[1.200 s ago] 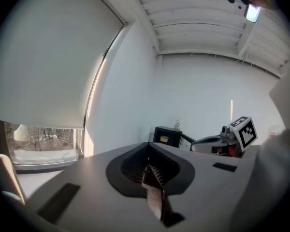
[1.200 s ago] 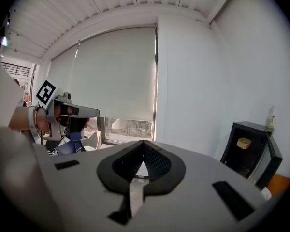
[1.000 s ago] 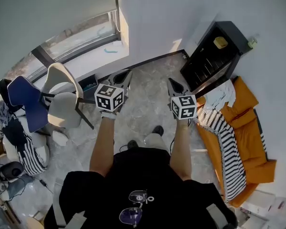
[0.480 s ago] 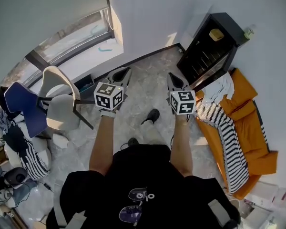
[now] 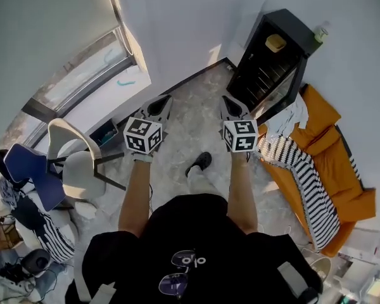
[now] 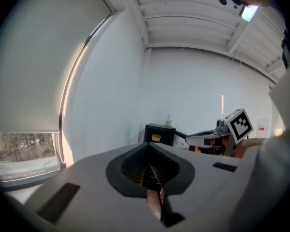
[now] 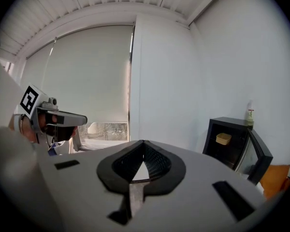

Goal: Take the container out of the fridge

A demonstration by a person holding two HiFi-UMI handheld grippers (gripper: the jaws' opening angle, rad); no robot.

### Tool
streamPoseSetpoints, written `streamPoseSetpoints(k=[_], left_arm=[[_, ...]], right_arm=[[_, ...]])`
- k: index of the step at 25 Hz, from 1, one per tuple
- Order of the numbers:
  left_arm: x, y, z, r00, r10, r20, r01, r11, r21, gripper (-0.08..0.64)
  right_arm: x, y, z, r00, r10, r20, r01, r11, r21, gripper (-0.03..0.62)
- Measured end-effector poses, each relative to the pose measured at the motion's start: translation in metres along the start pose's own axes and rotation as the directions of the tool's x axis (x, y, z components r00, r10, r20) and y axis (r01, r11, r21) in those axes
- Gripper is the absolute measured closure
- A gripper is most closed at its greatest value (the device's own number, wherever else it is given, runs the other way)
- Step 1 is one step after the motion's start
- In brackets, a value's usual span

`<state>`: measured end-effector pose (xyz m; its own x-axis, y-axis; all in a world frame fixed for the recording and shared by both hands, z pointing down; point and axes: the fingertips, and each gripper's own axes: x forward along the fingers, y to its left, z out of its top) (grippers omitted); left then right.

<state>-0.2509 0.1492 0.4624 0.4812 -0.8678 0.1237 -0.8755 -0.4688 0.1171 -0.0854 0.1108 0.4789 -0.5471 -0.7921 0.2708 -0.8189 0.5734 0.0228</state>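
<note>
A small black fridge point(image 5: 266, 65) stands against the white wall at the upper right of the head view, its door point(image 5: 280, 94) swung open. A yellow container point(image 5: 275, 42) sits on its top shelf, also seen as the yellow container point(image 7: 223, 138) and, small and far off, the yellow container point(image 6: 156, 137). My left gripper point(image 5: 160, 102) and right gripper point(image 5: 230, 106) are held out side by side in mid air, well short of the fridge. Both are shut with nothing between the jaws.
A pale bottle point(image 5: 318, 33) stands on top of the fridge. An orange sofa point(image 5: 339, 173) with striped cloth point(image 5: 304, 182) lies to its right. Chairs point(image 5: 69, 160) and clutter fill the left by the window point(image 5: 88, 75). Marble floor point(image 5: 190, 132) lies between me and the fridge.
The view has shifted forward and toward the fridge, which now sits nearer the middle top. The chairs have slid down and left. Both grippers stay shut and level.
</note>
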Motion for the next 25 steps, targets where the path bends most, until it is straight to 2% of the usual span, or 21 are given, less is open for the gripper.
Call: streamPoseSetpoints(k=[8,15,25], left_arm=[[0.117,0.017,0.014,0.996,-0.080,-0.027,0.080,0.997,0.013,0.554],[0.204,0.023,0.026,0.991,-0.120,-0.050,0.122,0.992,0.022,0.553],[0.275,0.031,0.038,0.989,-0.132,-0.065,0.135,0.990,0.034,0.554]], right_arm=[[0.054,-0.091,0.006,0.997,-0.071,-0.016,0.072,0.996,0.048,0.584],[0.092,-0.165,0.017,0.993,-0.117,-0.014,0.118,0.990,0.082,0.584],[0.132,-0.220,0.027,0.994,-0.111,-0.008,0.111,0.990,0.092,0.584]])
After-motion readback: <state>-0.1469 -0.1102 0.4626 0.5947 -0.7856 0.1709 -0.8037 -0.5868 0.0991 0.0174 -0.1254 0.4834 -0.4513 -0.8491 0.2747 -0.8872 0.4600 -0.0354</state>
